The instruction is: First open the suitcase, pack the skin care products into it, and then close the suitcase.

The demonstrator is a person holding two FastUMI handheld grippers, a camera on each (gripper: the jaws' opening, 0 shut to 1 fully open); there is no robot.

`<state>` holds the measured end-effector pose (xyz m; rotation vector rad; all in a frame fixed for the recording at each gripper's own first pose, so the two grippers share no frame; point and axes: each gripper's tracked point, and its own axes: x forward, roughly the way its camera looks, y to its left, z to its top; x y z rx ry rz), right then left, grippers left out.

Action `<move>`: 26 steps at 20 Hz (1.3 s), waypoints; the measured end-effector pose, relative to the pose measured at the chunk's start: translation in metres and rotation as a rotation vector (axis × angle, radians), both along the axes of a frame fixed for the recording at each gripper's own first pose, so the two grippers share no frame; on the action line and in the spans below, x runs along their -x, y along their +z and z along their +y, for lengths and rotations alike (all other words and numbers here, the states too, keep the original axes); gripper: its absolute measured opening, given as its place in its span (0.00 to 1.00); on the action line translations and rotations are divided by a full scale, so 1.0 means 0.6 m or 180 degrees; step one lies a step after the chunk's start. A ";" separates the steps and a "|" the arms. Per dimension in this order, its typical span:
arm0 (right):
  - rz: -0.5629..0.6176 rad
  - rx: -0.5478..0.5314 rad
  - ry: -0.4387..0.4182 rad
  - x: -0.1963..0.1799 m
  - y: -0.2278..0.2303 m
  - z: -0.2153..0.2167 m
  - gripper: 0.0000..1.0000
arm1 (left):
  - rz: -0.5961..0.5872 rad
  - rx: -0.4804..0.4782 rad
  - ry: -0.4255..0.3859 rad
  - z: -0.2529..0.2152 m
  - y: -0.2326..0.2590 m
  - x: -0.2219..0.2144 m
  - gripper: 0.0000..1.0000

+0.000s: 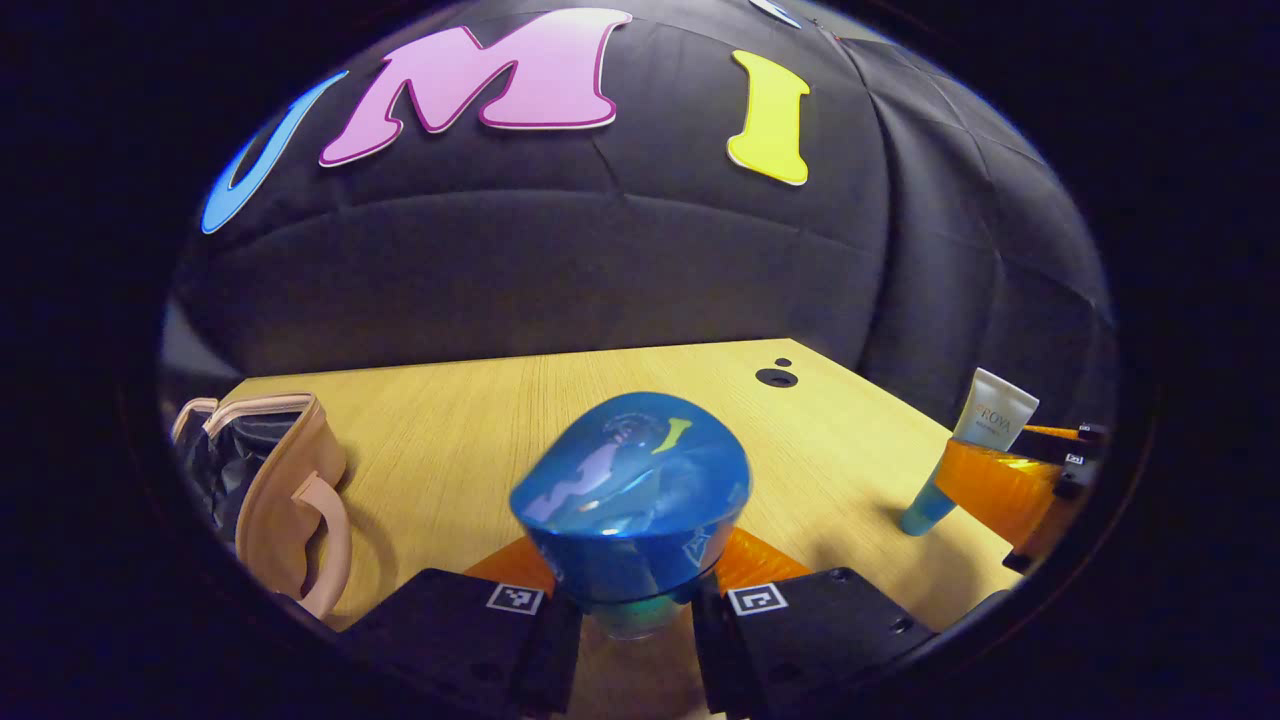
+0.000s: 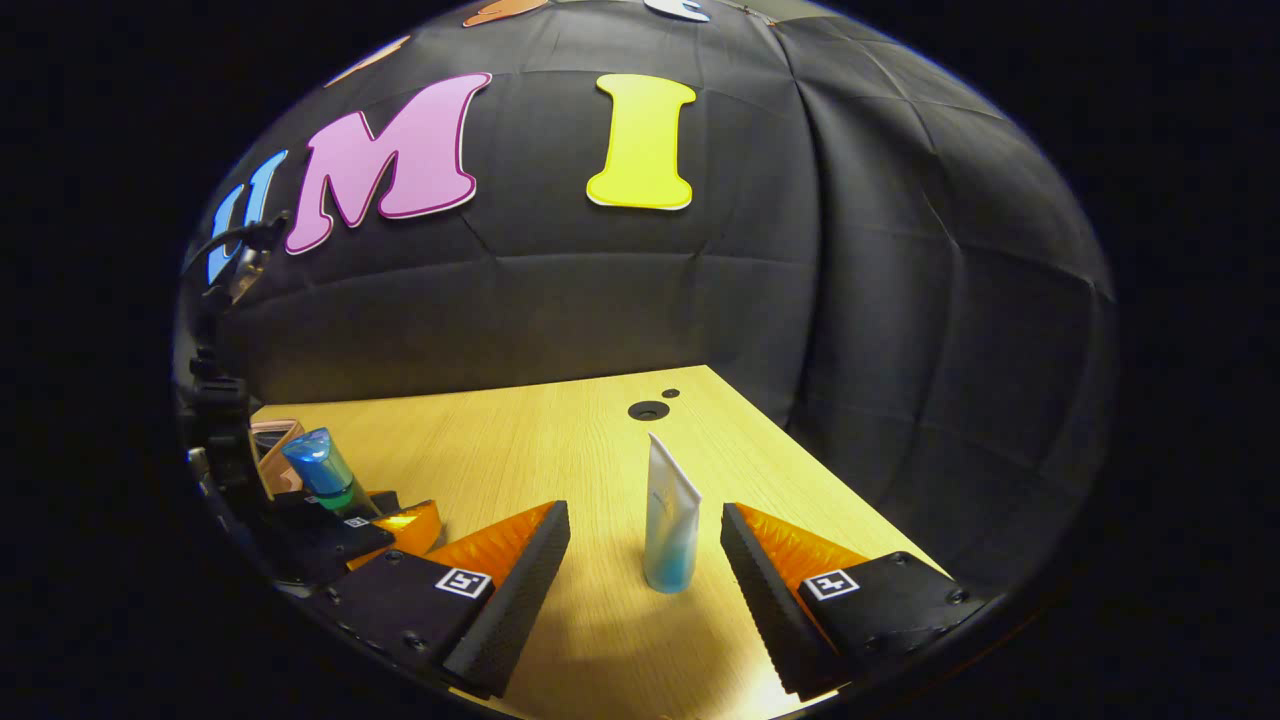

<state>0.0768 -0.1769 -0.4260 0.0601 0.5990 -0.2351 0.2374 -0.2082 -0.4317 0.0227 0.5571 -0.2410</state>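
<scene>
A bottle with a glossy blue cap (image 1: 630, 490) stands between the fingers of my left gripper (image 1: 635, 612), which is shut on its body just below the cap. The beige suitcase (image 1: 285, 490) lies at the left of the table, open, its dark lining showing. A white tube with a blue lower end (image 2: 670, 520) stands upright on its cap between the fingers of my right gripper (image 2: 643, 514), which is open and not touching it. In the left gripper view the tube (image 1: 975, 440) shows at the far right beside the right gripper (image 1: 1055, 465). The right gripper view has the left gripper (image 2: 350, 525) and the bottle (image 2: 318, 462) at its far left.
The wooden table (image 1: 480, 420) runs back to the black cloth wall. A round cable hole (image 2: 648, 410) and a smaller one sit near its far right corner. The table's right edge (image 2: 830, 470) runs close to the right gripper.
</scene>
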 end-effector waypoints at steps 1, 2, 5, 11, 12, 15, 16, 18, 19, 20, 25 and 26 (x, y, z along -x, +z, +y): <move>-0.0021 0.0008 0.0006 -0.006 0.001 0.001 0.96 | -0.0012 0.0046 0.0019 0.003 0.007 0.002 0.52; -0.0025 0.0020 0.0025 -0.009 0.000 0.004 0.97 | -0.0079 0.0102 0.0046 0.011 0.023 0.005 0.52; 0.0041 0.0064 0.0127 -0.007 -0.010 0.018 0.96 | -0.0232 0.0134 0.0087 0.042 0.089 0.017 0.52; 0.0062 0.0166 0.0176 -0.017 -0.016 0.022 0.97 | -0.0160 0.0147 0.0461 0.216 0.211 0.080 0.52; 0.0071 0.0187 0.0169 -0.022 -0.018 0.021 0.97 | -0.0096 0.0126 0.0580 0.261 0.222 0.091 0.52; 0.0210 0.0249 0.0147 -0.044 -0.053 0.018 0.97 | 0.0122 -0.0188 0.0953 0.448 0.241 0.126 0.55; 0.0252 0.0252 0.0136 -0.047 -0.061 0.016 0.97 | 0.0249 -0.0225 0.0977 0.488 0.228 0.129 0.52; 0.0323 0.0219 0.0124 -0.050 -0.079 0.018 0.98 | 0.0479 -0.0192 0.1005 0.534 0.201 0.132 0.52; 0.0350 0.0225 0.0136 -0.048 -0.085 0.019 0.98 | 0.0613 -0.0143 0.1057 0.554 0.180 0.133 0.52; 0.0389 0.0251 0.0151 -0.045 -0.093 0.020 0.98 | 0.0744 -0.0093 0.1099 0.565 0.164 0.135 0.52; 0.0528 0.0317 0.0267 -0.041 -0.113 0.027 0.89 | 0.1264 -0.0115 0.0906 0.590 0.095 0.140 0.52; 0.0510 0.0296 0.0270 -0.046 -0.112 0.030 0.72 | 0.1360 -0.0160 0.0844 0.593 0.079 0.135 0.55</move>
